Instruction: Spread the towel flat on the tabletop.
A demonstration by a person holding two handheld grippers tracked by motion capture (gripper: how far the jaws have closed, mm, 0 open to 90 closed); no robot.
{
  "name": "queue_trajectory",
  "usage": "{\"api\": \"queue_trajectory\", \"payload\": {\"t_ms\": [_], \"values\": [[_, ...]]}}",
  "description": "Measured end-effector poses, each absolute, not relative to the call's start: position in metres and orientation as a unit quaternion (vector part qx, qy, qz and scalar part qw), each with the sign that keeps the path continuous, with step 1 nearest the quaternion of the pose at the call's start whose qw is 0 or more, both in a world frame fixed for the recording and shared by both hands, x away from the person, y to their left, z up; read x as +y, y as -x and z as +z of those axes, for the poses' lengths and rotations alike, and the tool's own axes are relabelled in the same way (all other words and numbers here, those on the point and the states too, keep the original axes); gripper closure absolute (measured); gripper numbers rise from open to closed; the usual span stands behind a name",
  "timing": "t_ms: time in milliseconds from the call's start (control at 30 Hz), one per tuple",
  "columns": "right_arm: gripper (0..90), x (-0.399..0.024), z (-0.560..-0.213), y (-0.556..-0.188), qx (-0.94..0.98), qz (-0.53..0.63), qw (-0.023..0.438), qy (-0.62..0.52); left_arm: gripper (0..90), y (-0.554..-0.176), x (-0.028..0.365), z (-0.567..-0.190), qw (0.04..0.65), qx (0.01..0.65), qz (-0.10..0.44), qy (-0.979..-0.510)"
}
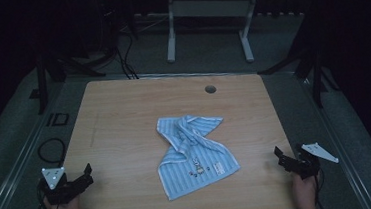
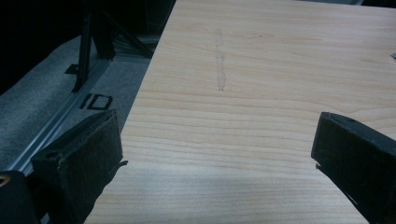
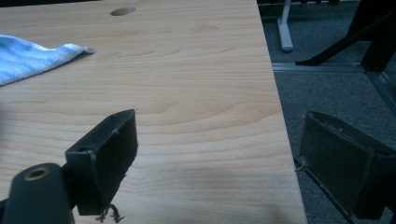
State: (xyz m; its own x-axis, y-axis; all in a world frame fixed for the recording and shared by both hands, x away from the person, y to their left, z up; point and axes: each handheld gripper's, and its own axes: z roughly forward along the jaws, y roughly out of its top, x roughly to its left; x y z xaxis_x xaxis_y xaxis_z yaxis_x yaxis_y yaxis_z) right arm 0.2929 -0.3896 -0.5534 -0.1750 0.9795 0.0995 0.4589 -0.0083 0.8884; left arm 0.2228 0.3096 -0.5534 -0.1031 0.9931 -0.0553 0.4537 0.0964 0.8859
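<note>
A light wooden table (image 1: 123, 109) was observed under dim lighting, with a round hole (image 1: 210, 89) near its far edge. A blue striped towel (image 1: 193, 151) was found lying crumpled and partly folded near the middle of the table, toward the near side, with small printed figures on its lower portion. The left gripper (image 1: 81, 179) was held at the near left corner of the table, its jaws spread apart with nothing between them; bare wood was seen between them in the left gripper view. The right gripper (image 1: 284, 158) was held at the near right edge, jaws likewise apart and empty, straddling the table edge. Both grippers were well apart from the towel. One towel corner was recorded at upper left in the right gripper view.
</note>
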Motion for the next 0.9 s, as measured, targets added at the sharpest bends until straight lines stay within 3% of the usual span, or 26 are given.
{"api": "queue_trajectory", "payload": {"t_ms": [567,900], "values": [[11.7,-0.3875,-0.5535,-0.2947,0.643,0.417,0.302,-0.567,1.9,-0.2235,0.3113,-0.5536,0.360,0.654,0.346,-0.568],[11.7,-0.3870,-0.5541,-0.2987,0.666,0.410,0.271,-0.561,1.9,-0.2315,0.3022,-0.5552,0.342,0.645,0.284,-0.622]]}}
